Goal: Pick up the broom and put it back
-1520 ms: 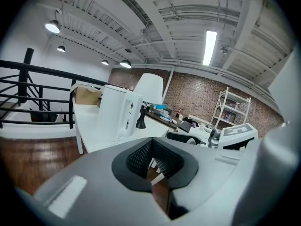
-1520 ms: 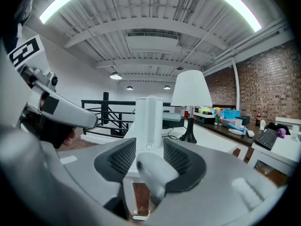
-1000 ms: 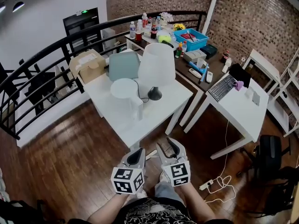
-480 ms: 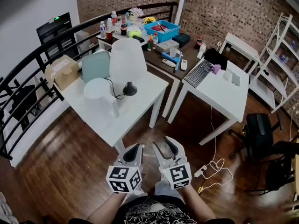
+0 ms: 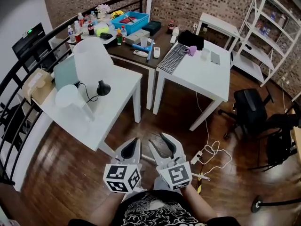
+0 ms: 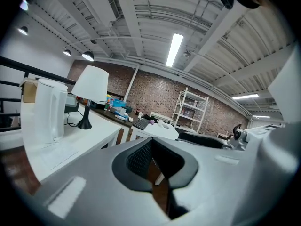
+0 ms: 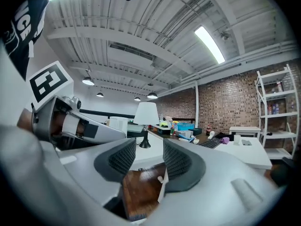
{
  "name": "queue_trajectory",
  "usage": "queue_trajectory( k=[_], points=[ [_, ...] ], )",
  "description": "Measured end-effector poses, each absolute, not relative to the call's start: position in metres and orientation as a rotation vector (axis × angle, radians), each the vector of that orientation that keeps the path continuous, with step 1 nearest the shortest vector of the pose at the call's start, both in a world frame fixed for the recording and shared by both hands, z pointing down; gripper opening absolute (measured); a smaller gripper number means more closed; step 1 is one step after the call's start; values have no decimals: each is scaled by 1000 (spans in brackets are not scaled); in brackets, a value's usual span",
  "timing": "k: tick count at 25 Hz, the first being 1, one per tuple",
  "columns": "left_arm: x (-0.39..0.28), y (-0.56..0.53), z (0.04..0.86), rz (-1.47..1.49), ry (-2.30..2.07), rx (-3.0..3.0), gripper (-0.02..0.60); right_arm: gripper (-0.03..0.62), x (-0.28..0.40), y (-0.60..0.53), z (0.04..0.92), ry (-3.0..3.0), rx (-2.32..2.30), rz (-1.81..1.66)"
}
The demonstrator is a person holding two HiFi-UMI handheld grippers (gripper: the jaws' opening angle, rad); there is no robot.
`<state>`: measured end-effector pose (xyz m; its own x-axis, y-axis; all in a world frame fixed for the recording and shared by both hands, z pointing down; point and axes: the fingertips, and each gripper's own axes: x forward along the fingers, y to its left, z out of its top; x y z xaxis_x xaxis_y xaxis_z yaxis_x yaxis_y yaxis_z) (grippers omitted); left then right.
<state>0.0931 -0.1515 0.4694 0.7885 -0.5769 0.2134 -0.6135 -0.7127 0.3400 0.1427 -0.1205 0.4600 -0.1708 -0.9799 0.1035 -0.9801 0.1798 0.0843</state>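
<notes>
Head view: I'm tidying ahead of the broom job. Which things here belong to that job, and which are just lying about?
Job: left gripper, right gripper, both open and empty; no broom shows in any view.
Lying about: lamp, keyboard, blue bin, cardboard box, office chair, power strip.

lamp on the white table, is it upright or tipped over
Upright: the lamp has its dark base flat on the white table, with the white shade standing above it.
</notes>
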Motion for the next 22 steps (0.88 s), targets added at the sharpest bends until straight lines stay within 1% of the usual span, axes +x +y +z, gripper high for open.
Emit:
queue_trajectory(
  k=[7,9,11,15,22],
  points=[
    [126,-140,468,155,-831,2624,3,156,171,-111,452,-2267,2023,12],
    [131,-139,467,157,-825,2635,3,147,174,-109,449,-2268,2041,-2],
    [133,-138,464,152,-827,2645,3,91,175,-108,446,-2266,2068,-4],
    [133,-138,460,131,-850,2661,3,4,168,-108,439,-2266,2075,5],
    [126,-140,457,123,-875,2671,3,0,158,-110,442,-2276,2069,37]
  ],
)
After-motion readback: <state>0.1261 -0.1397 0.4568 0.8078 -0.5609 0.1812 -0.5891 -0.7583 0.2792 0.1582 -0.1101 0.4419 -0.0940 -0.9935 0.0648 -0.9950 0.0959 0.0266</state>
